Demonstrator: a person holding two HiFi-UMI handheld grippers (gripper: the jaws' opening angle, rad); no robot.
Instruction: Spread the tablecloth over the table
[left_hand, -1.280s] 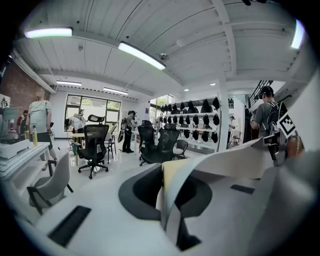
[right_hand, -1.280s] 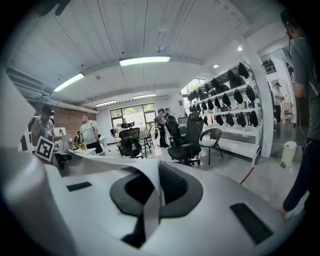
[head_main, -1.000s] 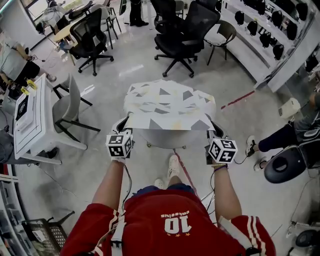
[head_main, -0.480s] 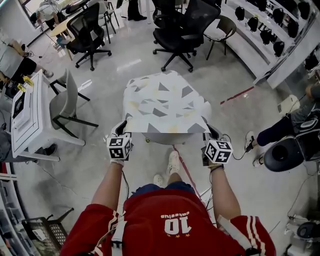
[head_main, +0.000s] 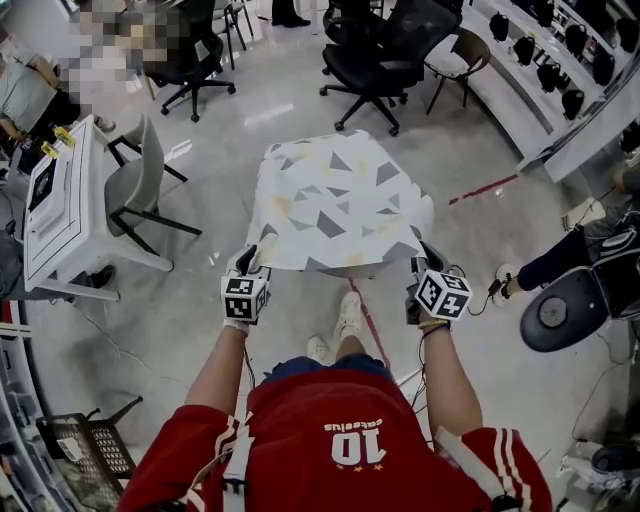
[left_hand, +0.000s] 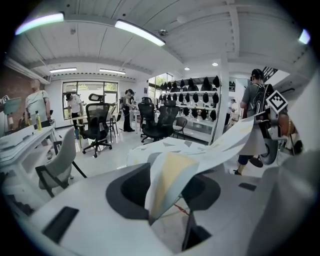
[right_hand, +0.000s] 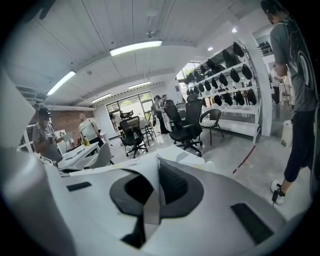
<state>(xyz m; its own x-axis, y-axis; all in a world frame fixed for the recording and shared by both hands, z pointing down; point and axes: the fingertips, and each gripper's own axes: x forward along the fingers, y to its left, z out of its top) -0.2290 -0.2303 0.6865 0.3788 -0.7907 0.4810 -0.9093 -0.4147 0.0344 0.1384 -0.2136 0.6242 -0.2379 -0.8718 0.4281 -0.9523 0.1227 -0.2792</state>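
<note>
The left hand-held gripper (left_hand: 167, 200) is opening its jaws, and the near-left corner of the tablecloth (head_main: 335, 200) stands loose between them. The right hand-held gripper (right_hand: 147, 205) is clenched on the near-right corner. The triangle-printed cloth lies draped over the small counter (head_main: 345, 272) at the middle of the head view, its near edge hanging. It looks thin, light and limp, and is likely to sag or slide, so it is best pinched at the corners or hem.
</note>
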